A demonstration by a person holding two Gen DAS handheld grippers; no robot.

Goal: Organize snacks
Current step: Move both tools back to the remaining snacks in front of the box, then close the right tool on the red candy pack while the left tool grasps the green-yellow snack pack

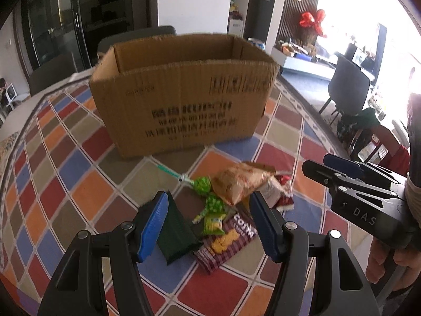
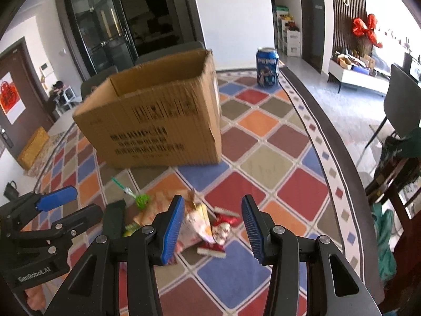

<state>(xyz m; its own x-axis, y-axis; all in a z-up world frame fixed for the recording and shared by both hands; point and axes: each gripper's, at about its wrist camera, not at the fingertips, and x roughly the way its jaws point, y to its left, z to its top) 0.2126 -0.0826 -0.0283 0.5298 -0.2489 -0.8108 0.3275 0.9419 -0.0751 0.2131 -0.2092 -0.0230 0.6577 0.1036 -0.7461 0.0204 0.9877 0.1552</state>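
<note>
**Both grippers over snack pile, nothing gripped yet**

Obs: loose pile of snacks on tabletop (image 2: 265, 163) w/ multicolour diamond-check cloth, just in front of open brown corrugated cardboard box (image 1: 181, 92). Box well beyond the pile, printed long side facing the cameras.

Key relation: left gripper (image 1: 208, 223) sits over near-left part of pile. Fingers apart, not clamped on anything. Between and below them in left wrist view: dark green flat packet (image 1: 176, 237), small yellow-green sachet (image 1: 213, 224), maroon "COSKA" biscuit pack (image 1: 226, 242). Green-wrapped lollipop w/ teal stick (image 1: 202, 185) lies beyond, stick pointing up-left toward box.

Right gripper (image 2: 213, 223) covers right part of pile; fingers apart, empty. Red-and-white crinkled wrapper (image 2: 222, 227) lies between its fingers, below them; long axis approx. toward camera. Tan/orange puffy snack bag (image 2: 193, 221) partly hidden behind left-hand finger.

Judgement: right hand nearer red wrapper, left nearer green packet and biscuit pack. Contact w/ any snack: can't tell.

Room: blue Pepsi can (image 2: 267, 67) on tabletop right of box; dark glass doors behind; dark chair (image 2: 402, 105) on grey floor at right.
</note>
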